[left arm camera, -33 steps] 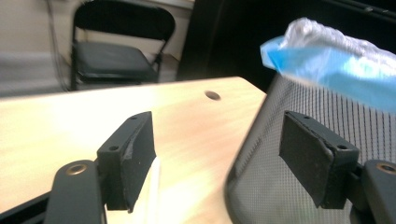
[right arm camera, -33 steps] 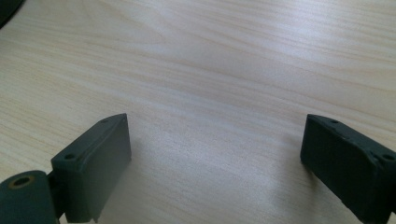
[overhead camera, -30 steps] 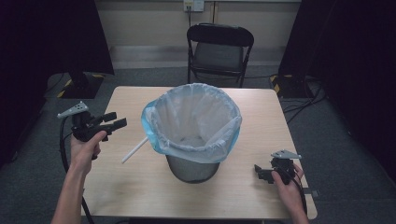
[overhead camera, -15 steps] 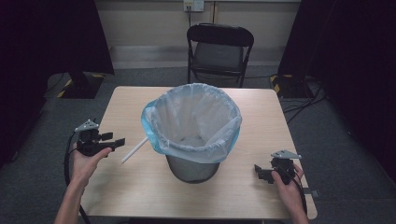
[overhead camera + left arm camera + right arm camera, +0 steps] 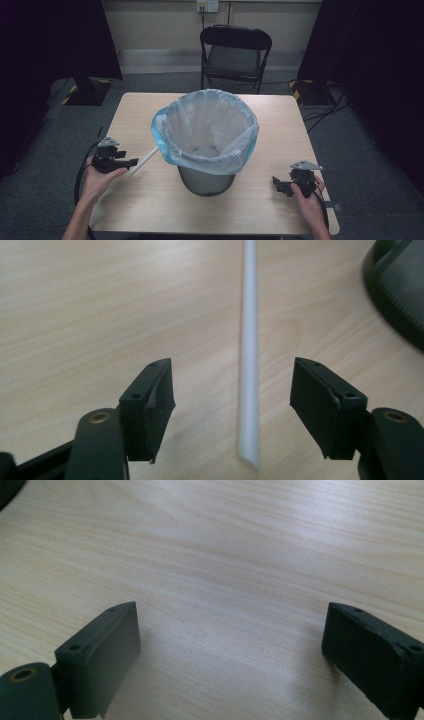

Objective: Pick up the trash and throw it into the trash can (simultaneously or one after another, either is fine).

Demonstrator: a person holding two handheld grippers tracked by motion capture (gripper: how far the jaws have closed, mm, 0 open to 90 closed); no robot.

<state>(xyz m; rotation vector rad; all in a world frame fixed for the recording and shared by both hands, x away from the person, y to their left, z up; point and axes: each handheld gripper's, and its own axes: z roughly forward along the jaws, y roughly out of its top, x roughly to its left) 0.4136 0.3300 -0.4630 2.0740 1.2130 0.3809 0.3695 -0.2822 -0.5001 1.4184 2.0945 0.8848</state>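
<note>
On table, left side: one thin white plastic straw (image 5: pixel 248 365), smooth and straight, flat on the pale wood-grain table (image 5: pixel 150 200), far end near the bin.
My left gripper (image 5: pixel 232 402): jaws spread wide, straw between them, untouched.
My right gripper (image 5: pixel 230 655): jaws apart, holding nothing.
Centre: one round grey bin (image 5: pixel 206 181), crinkled pale-blue plastic liner (image 5: pixel 210 127).

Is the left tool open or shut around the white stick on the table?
Open. In the left gripper view the left tool has its jaws wide apart, and the white stick lies flat on the table between them, touching neither.
</note>
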